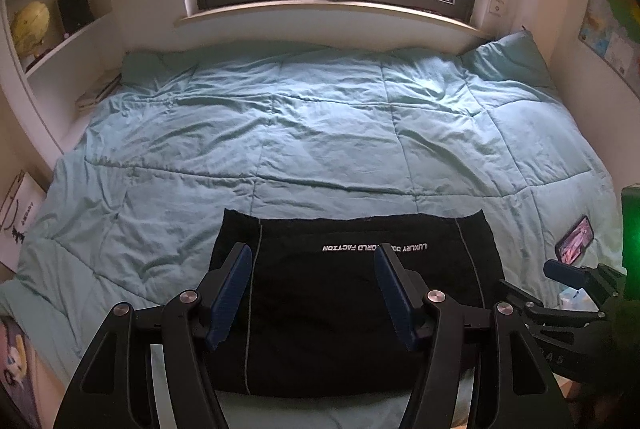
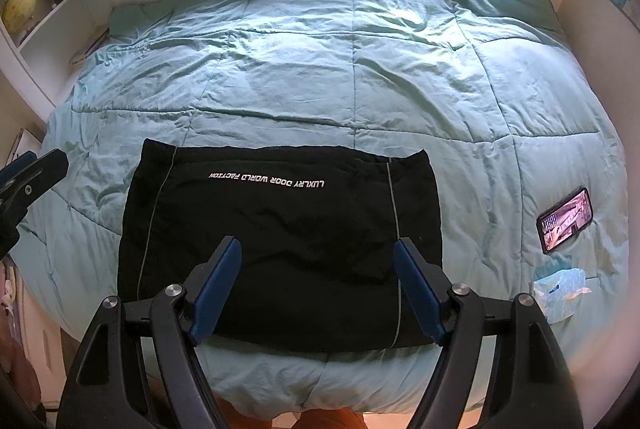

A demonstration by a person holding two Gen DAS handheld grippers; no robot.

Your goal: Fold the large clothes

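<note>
While a black garment (image 2: 280,249) lies folded flat on the bed (image 2: 360,69), both grippers, left (image 1: 312,293) and right (image 2: 318,285), hover with jaws spread and empty; folding looks nearly done, another fold needing an edge pinch.

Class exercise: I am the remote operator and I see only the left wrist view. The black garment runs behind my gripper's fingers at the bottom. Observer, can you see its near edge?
Observer: Yes. In the right wrist view the black garment ends short of the bed's front, with a strip of teal quilt showing below it.
Operator: Is the right hand-held gripper holding anything? I see only its side.
Observer: No. The right hand-held gripper stands open over the garment with nothing between its fingers.
Operator: What lies near the phone? My view is blocked there.
Observer: Just in front of the phone lies a small light blue packet, resting on the quilt, apart from the garment.
</note>
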